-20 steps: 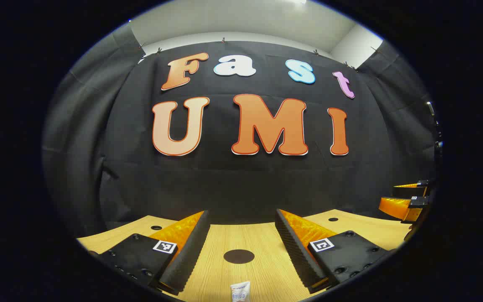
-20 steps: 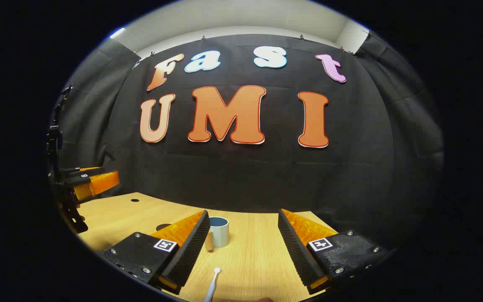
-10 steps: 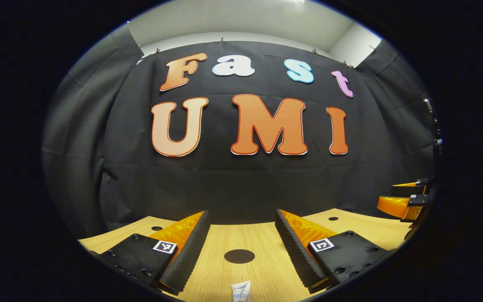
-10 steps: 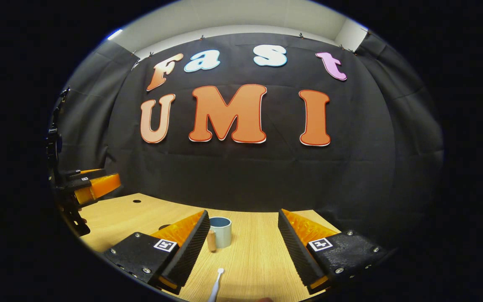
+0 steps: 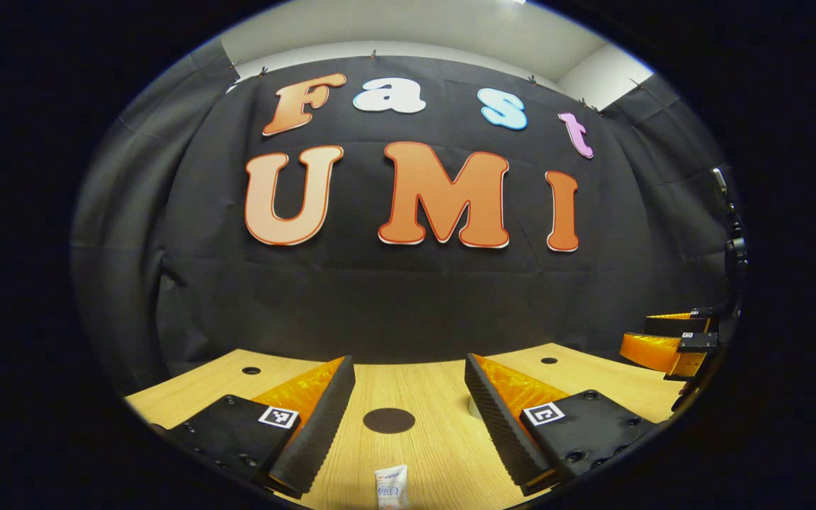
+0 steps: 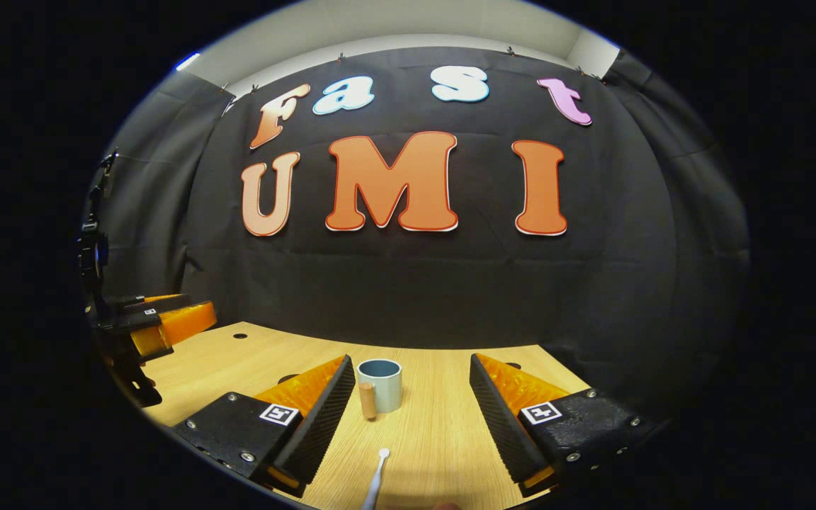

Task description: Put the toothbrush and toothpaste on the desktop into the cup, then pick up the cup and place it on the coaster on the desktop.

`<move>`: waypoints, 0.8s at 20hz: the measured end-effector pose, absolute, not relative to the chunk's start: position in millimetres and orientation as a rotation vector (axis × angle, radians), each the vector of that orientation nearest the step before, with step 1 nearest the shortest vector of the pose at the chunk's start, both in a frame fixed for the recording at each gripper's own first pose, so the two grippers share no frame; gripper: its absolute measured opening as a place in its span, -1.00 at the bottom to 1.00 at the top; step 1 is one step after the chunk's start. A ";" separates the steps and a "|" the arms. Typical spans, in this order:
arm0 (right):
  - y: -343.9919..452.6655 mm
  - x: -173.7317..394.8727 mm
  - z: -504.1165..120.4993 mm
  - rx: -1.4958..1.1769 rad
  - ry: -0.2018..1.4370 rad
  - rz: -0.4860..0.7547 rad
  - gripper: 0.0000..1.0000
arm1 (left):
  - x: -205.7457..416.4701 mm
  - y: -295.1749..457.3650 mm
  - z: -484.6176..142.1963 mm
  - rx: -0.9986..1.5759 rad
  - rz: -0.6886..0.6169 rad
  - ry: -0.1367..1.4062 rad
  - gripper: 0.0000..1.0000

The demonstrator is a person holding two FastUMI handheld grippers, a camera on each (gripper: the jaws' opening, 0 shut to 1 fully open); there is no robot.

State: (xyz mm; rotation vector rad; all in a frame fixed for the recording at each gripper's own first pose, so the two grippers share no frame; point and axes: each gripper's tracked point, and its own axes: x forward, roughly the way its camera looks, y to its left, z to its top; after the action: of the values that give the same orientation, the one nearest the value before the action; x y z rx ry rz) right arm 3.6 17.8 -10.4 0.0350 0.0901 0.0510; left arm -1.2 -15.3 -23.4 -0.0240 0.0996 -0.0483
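Both grippers, left (image 5: 408,397) & right (image 6: 408,397), spread wide w/ nothing held; toothpaste (image 5: 391,486), toothbrush (image 6: 377,476) at near desk (image 6: 436,439) edge.

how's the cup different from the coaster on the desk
The cup is a pale blue-grey cylinder standing upright with an open mouth; the coaster is a flat dark disc lying flush on the wood. The cup has a wooden handle on its side; the coaster has none. Both sit on the desktop, untouched, and nothing is in the cup or on the coaster.
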 end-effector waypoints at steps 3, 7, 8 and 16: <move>22.9 3.7 -21.9 0.033 0.159 0.068 0.96 | 1.8 -15.6 -40.6 -0.019 -0.054 0.187 0.98; 35.6 2.5 -38.5 0.081 0.272 0.133 0.96 | -0.8 -19.4 -64.3 -0.003 -0.074 0.286 0.99; 36.7 2.5 -43.0 0.091 0.308 0.143 0.96 | -1.2 -18.5 -68.6 0.005 -0.076 0.310 0.98; 47.8 0.8 -74.0 0.079 0.548 0.182 0.93 | -14.3 -2.8 -131.8 0.017 -0.049 0.597 0.99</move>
State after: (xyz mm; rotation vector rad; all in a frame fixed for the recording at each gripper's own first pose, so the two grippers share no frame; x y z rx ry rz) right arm 0.8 47.8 -74.0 0.0791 0.5478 0.1822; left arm -14.3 -2.8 -131.8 0.0167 0.5968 -0.0488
